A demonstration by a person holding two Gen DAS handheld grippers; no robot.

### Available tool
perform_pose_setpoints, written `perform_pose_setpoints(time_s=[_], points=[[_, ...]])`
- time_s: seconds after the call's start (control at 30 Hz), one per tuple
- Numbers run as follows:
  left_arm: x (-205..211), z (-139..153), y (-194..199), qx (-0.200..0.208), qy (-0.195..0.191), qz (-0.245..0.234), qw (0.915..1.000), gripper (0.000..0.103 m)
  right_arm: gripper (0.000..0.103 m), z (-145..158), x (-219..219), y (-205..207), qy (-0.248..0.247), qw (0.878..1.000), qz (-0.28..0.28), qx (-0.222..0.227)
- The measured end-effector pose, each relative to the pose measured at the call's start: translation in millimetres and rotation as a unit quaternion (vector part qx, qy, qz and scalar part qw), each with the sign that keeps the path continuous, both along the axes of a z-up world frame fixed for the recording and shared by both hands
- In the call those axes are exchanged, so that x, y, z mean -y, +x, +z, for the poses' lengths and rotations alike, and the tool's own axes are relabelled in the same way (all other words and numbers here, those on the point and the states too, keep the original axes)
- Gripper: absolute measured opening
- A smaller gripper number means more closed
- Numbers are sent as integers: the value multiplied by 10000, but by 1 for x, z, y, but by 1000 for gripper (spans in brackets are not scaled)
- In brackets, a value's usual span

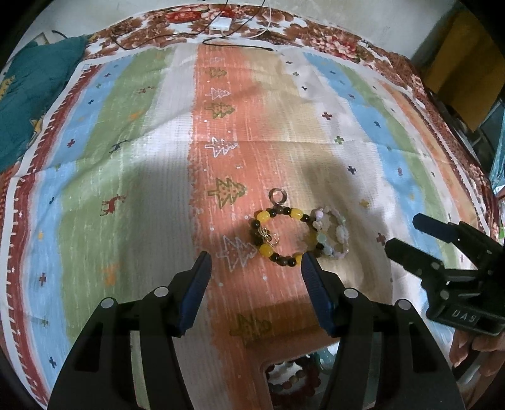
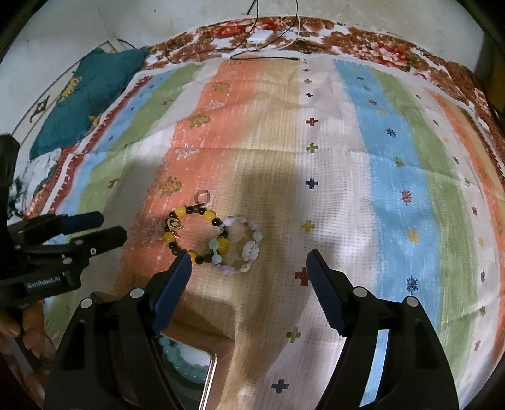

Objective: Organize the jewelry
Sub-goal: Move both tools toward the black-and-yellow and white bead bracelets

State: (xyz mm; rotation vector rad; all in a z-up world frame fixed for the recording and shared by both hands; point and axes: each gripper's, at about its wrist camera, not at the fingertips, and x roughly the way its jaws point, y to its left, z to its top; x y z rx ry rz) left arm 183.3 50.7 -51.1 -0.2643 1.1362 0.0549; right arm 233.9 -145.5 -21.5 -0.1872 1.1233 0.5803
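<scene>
A yellow and dark bead bracelet (image 1: 277,235) (image 2: 195,235) lies on the striped cloth, overlapping a pale pastel bead bracelet (image 1: 334,235) (image 2: 243,249) to its right. A small ring (image 1: 278,195) (image 2: 203,196) lies just beyond them. My left gripper (image 1: 255,268) is open and empty, hovering just in front of the yellow bracelet; it also shows in the right wrist view (image 2: 104,228). My right gripper (image 2: 249,265) is open and empty, in front of the pastel bracelet; it shows at the right in the left wrist view (image 1: 407,233).
A box (image 1: 293,378) (image 2: 189,366) near the front edge holds reddish and pale blue bead bracelets. A teal cushion (image 1: 34,85) lies at the back left. A white charger with cables (image 1: 221,23) lies at the back edge.
</scene>
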Motion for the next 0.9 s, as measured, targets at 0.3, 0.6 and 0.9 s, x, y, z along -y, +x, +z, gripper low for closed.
perform_pose_setpoints(time_s=[0.3,0.6,0.9], points=[[3,-7,16,-93,82,-125,9998,62,75,-17,-5,11,-196,9997,-32,-121],[3,-17,29,-231,209,-240,9992,62,75,-29,-11,22,-398,9991,-44,-134],[2,-33,43,-420,254,-328,9983,62,75,-43,-15,33,-486,9984,-61,-277]])
